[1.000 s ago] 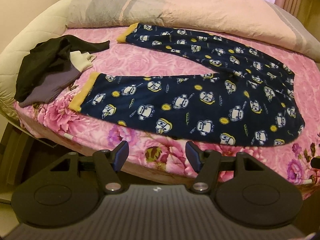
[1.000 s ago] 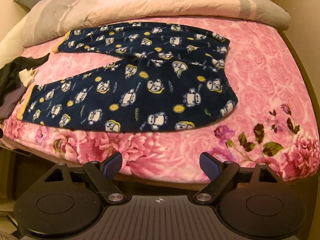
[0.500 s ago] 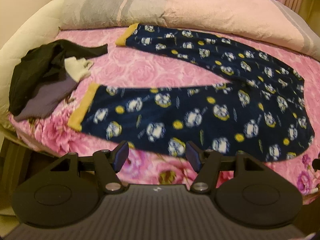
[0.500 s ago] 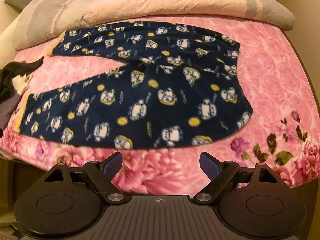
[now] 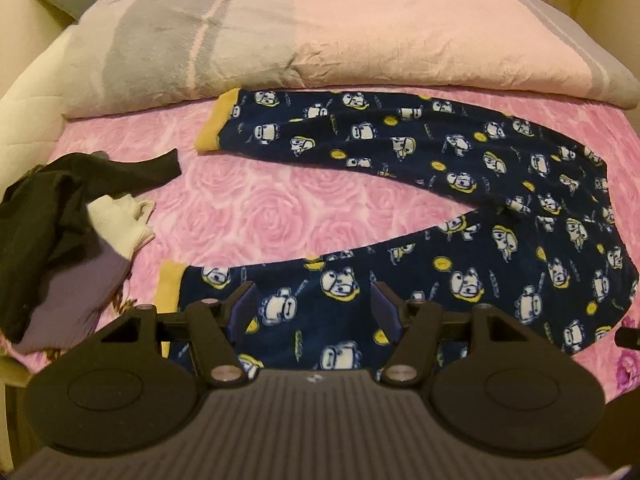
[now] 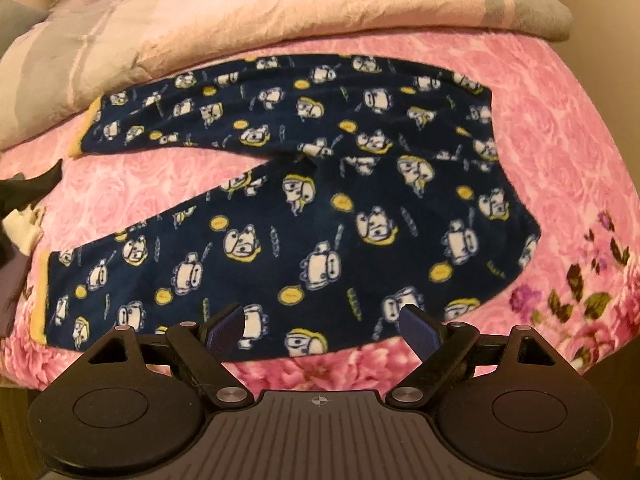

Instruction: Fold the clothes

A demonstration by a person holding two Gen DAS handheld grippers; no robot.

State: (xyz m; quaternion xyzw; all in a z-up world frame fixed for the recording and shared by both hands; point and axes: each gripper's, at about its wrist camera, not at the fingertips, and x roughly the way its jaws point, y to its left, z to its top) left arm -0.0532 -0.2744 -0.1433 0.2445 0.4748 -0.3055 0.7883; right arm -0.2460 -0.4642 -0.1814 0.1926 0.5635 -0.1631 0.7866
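Both grippers are closer in over the bed (image 5: 280,208) than a second ago: then their fingertips sat over the bed's near edge short of the pyjama trousers (image 5: 460,240), now they sit over the fabric itself.

Left gripper (image 5: 314,306): jaws partly open, nothing between the pads, no visible contact with the cloth. It is over the near trouser leg, close to its yellow cuff (image 5: 168,284) at the left near side of the bed.

Right gripper (image 6: 322,330): jaws wide open, empty, over the near edge of the trousers' seat and waist part, right of the left gripper's spot. No grip on the fabric.

Both point steeply down at the bed from the near edge.

The trousers, navy with a cartoon print, lie flat and unfolded across the middle of the pink floral bed, legs splayed towards the left, waist towards the right. The far leg runs along the folded duvet (image 5: 360,40) at the far edge. A pile of dark clothes (image 5: 52,220) with a white piece sits at the left edge, apart from the trousers.
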